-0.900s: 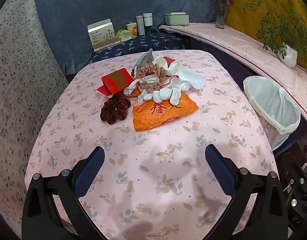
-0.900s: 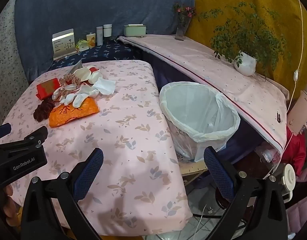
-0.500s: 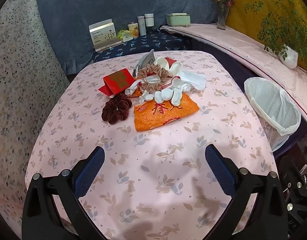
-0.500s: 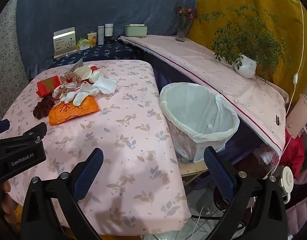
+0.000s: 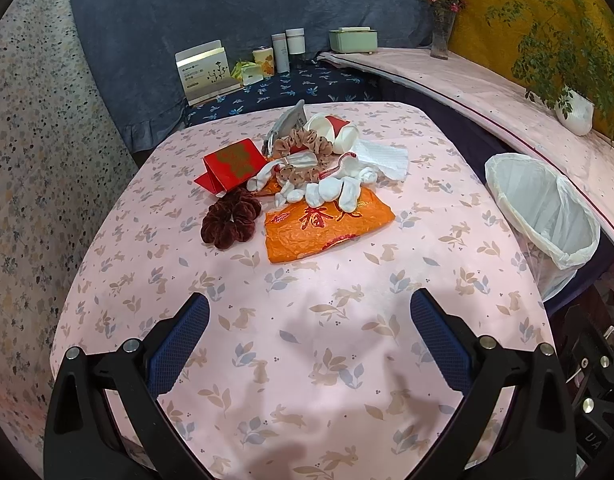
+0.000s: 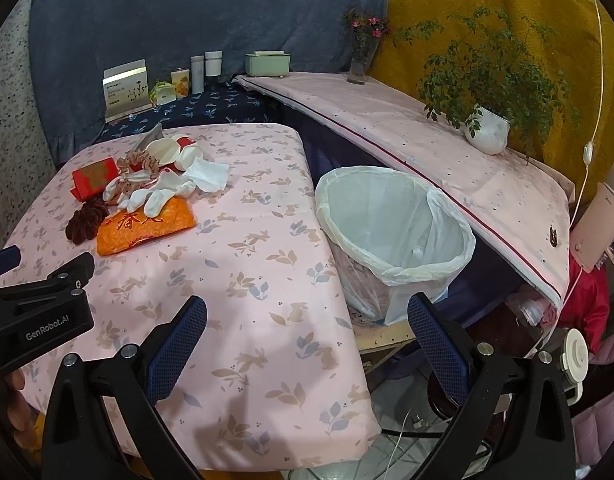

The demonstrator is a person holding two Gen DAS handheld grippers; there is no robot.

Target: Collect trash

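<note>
On the black body of my left gripper [image 6: 39,320], seen from my right side, I read "GenRobot.AI" in pale letters. The orange packet [image 5: 327,226] near the middle of the surface carries large red Chinese characters, the first reading "春"; the rest I cannot make out. The white card box [image 5: 205,72] beyond the far edge bears print too small to read.

Left wrist view: bin [image 5: 547,216] cut off at its lower right by the lens edge; base hidden behind the table [image 5: 307,320].
Orange bag [image 5: 327,228] partly covered by white gloves [image 5: 331,192]; print only partly legible.
Card box [image 5: 205,72] lettering too small to read.
Right wrist view: left gripper [image 6: 39,312] mostly out of frame, fingertips unseen.
</note>
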